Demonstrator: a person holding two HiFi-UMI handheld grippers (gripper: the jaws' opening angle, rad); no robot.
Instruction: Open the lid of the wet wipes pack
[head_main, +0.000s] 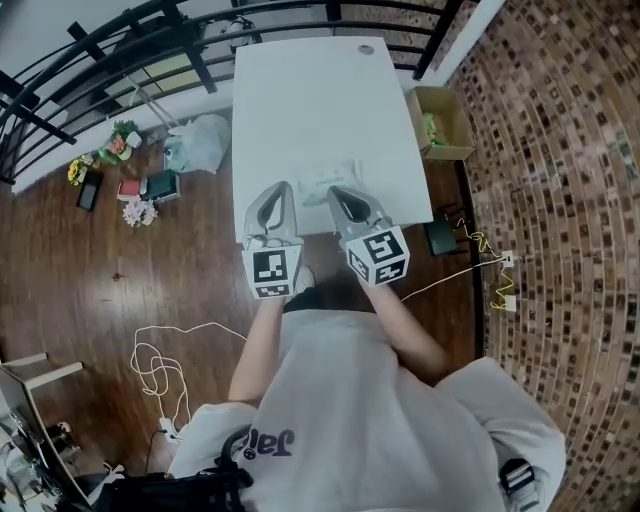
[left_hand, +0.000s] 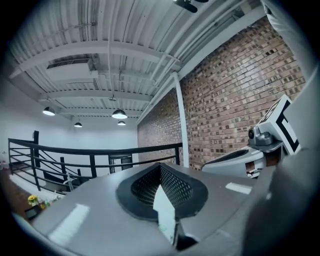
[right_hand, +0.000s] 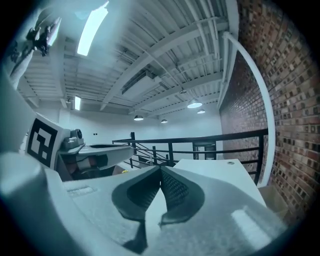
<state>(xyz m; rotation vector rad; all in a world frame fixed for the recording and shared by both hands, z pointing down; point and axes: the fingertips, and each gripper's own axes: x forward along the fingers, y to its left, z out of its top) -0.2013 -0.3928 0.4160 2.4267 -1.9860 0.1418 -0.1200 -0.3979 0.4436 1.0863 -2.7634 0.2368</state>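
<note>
White against the white table (head_main: 300, 90), the wipes pack (head_main: 330, 180) lay flat by the near edge, at about twelve o'clock from both tools, with no raised lid visible. The left gripper (head_main: 287, 190) and right gripper (head_main: 336, 192) hovered just short of it, each with jaws pressed together on nothing. The opening itself appeared not yet begun.

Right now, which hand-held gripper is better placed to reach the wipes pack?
Probably the right hand-held gripper: its shut tip sits at the near edge of the wipes pack; the left hand-held gripper lies just off its left side.
</note>
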